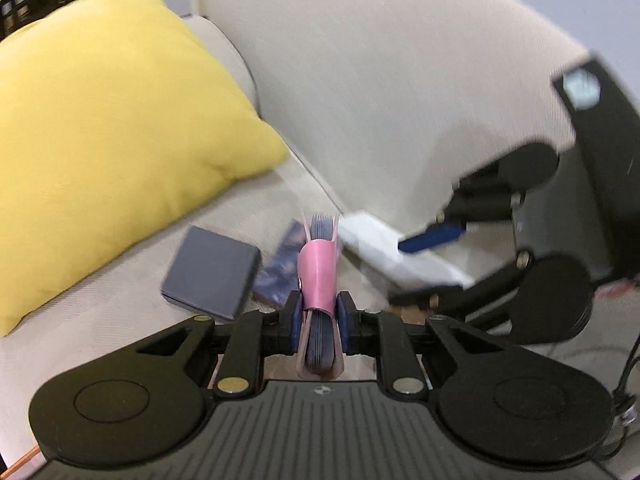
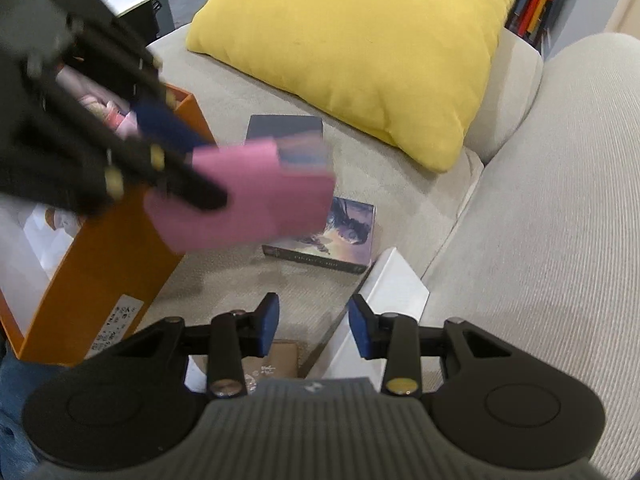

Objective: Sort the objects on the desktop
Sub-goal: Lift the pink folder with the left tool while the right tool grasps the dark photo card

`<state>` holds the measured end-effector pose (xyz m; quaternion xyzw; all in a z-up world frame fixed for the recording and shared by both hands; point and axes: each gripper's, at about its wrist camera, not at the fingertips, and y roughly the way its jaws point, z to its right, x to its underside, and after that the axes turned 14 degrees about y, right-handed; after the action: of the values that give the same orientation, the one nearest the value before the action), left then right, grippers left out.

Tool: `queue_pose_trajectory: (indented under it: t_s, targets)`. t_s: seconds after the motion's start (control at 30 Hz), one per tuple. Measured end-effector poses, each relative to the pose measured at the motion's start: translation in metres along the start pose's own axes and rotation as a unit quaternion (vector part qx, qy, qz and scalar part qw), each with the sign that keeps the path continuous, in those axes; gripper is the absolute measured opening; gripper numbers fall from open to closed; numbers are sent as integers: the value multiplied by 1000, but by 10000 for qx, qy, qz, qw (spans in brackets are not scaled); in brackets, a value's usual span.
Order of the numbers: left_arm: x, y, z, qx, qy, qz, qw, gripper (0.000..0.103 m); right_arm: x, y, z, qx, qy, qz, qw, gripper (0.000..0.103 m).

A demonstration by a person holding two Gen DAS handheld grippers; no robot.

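Observation:
My left gripper [image 1: 320,320] is shut on a pink-covered booklet [image 1: 318,276] with dark blue leaves, held upright above the sofa seat. The right wrist view shows that same pink booklet [image 2: 248,196] blurred, hanging over the seat beside an orange box [image 2: 100,272], with the left gripper [image 2: 188,160] clamped on it. My right gripper [image 2: 314,326] stands open and low over the seat with nothing between its pads. A white box [image 2: 388,292] lies just by its right finger. On the seat rest a picture-covered book [image 2: 332,236] and a dark grey box [image 2: 284,128].
A yellow cushion [image 2: 360,52] leans in the sofa corner behind the objects. The beige sofa back [image 2: 560,220] rises on the right. The orange box holds white paper and pinkish items. A brown card [image 2: 276,360] lies under my right gripper. A person's jeans [image 2: 12,380] show at the lower left.

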<state>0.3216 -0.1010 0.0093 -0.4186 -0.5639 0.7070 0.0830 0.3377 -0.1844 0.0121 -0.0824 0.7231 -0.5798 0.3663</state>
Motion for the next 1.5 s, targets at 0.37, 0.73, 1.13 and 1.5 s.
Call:
queue_pose_trajectory:
  t_s: [0.37,0.73,1.13,1.5]
  targets:
    - [1,-47,-41,-41,-565,609,9965,20,-35,44,-14,222,-1121,-225,9932,57]
    - [-3,-42,-73,90,-902,896,9918,20,-47,83,-36,187,-2495,-636,9661,71]
    - [8,-46,-79,169,-1063,1070,9884,20,-40,105,-32,382,-3156,-619,9461,76]
    - [25,-91,-75,-6,-1148,1323,9845,20,-90,67,1,-203,-1159,-379,9923,34]
